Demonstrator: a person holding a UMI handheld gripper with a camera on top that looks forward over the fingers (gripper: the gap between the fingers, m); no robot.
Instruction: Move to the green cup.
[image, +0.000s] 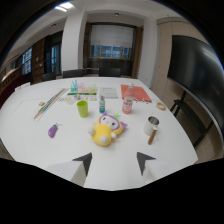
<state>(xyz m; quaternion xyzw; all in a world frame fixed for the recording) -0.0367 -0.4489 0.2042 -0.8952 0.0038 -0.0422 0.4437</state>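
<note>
Our gripper (114, 163) hangs released over the table's (30, 145) near edge; beyond a yellow plush toy (105, 131), mid-table, stands the green cup (82, 108).

One green cup (82, 108), one yellow plush toy (105, 130), one purple eggplant toy (52, 131), two small bottles (102, 104).

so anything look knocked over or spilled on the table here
Nothing is clearly spilled or damaged. The yellow plush toy lies flat just ahead of the open gripper, and the green cup stands upright beyond it. The small bottle and pink can are upright too.
</note>
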